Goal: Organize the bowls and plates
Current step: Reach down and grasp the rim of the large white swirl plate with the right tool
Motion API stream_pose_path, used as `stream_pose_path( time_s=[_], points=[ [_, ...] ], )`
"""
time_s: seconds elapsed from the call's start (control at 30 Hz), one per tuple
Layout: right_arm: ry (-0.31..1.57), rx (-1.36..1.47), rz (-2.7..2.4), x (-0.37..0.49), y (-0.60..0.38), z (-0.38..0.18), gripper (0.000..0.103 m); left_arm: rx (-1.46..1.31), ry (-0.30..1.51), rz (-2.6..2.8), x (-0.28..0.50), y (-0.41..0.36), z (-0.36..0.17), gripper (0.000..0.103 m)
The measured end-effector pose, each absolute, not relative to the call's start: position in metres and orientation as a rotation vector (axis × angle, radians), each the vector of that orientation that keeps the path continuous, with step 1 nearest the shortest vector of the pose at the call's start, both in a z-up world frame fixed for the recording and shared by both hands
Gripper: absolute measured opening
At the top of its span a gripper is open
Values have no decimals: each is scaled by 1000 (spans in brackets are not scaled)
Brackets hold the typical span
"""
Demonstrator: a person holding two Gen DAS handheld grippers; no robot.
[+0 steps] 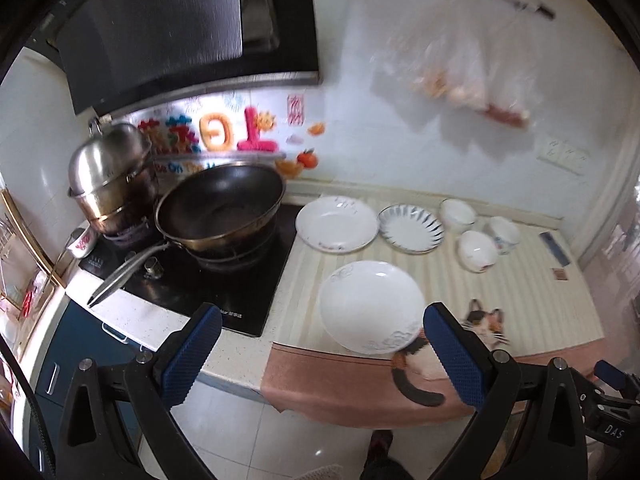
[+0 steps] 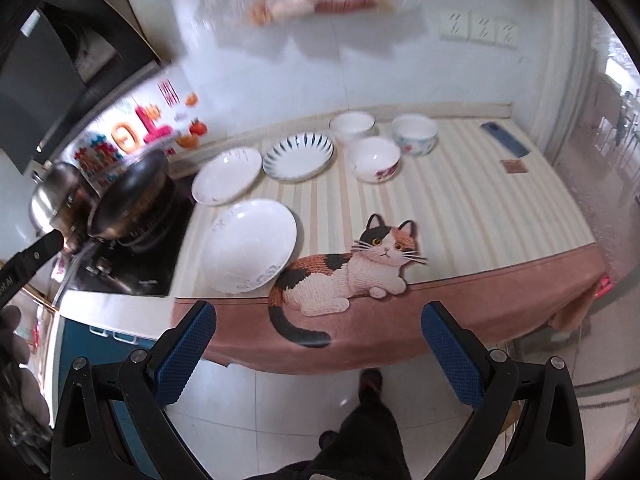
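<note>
On the striped cloth lie three plates: a near white plate (image 1: 372, 306) (image 2: 249, 246), a far white plate (image 1: 337, 223) (image 2: 227, 176), and a blue-striped plate (image 1: 411, 229) (image 2: 298, 156). Three bowls stand behind: a plain white bowl (image 1: 458, 213) (image 2: 352, 126), a red-flowered bowl (image 1: 478, 251) (image 2: 374, 159), and a blue-patterned bowl (image 1: 503, 234) (image 2: 414, 135). My left gripper (image 1: 322, 324) is open, held off the counter's front edge before the near plate. My right gripper (image 2: 318, 322) is open too, hanging in front of the cat picture, holding nothing.
A black wok (image 1: 220, 204) and a steel pot (image 1: 108, 172) sit on the hob (image 1: 256, 280) left of the cloth. The cat-print cloth (image 2: 480, 216) hangs over the counter edge. A phone (image 2: 505, 140) lies at the back right. Plastic bags (image 1: 460, 80) hang on the wall. A person's foot (image 2: 370, 384) stands on the tiled floor.
</note>
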State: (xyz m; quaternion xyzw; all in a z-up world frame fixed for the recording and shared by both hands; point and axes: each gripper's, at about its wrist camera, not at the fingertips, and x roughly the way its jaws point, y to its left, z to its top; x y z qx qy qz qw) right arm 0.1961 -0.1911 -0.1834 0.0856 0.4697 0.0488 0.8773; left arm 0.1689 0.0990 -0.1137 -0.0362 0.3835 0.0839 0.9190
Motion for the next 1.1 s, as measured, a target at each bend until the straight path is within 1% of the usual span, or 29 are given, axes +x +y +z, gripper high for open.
stream_pose_path(
  time_s=[0.17,0.3,0.33,0.4,0.47,0.57,0.6,0.67,0.7,0.73,0.77,0.8,0.83,0.87,0.93,0.97,1.0,1.03,1.1],
  points=[
    [1084,170,170,278,-183,-241,103,-68,898,183,230,102,-165,103],
    [1178,162,256,348,-174,-289,103,-101,1058,190,286,104,-222,103],
    [1201,162,267,359,-172,-297,103,-108,1088,196,295,104,-233,102],
    [1271,170,306,392,-167,-324,103,-119,1162,207,317,104,-261,97],
    [1340,180,355,423,-160,-350,103,-134,1212,209,334,104,-283,96],
    [1392,180,402,457,-149,-378,101,-166,1269,215,358,109,-314,95],
    [1403,177,407,464,-145,-384,101,-186,1284,208,364,113,-323,90],
    [1442,185,426,484,-138,-404,99,-221,1318,200,374,118,-337,82],
    [1466,209,446,491,-135,-413,97,-241,1340,194,380,122,-346,78],
    [1497,260,487,500,-131,-425,92,-257,1351,185,383,124,-351,73],
    [1518,293,511,504,-127,-433,89,-270,1367,179,387,126,-358,66],
    [1529,310,522,507,-124,-437,82,-275,1386,171,391,127,-364,63],
    [1541,323,535,511,-120,-444,74,-280,1402,164,394,128,-369,59],
    [1550,330,545,515,-116,-451,69,-283,1413,156,397,130,-373,52],
    [1560,350,561,518,-110,-459,50,-289,1436,145,400,132,-381,50],
    [1565,355,564,518,-106,-461,43,-290,1444,143,401,132,-384,48],
    [1566,360,570,516,-103,-461,28,-288,1443,140,401,133,-386,46],
    [1564,363,580,514,-100,-462,24,-288,1442,139,401,134,-387,44],
    [1537,339,576,512,-97,-463,23,-294,1433,140,398,136,-385,41]
  ],
)
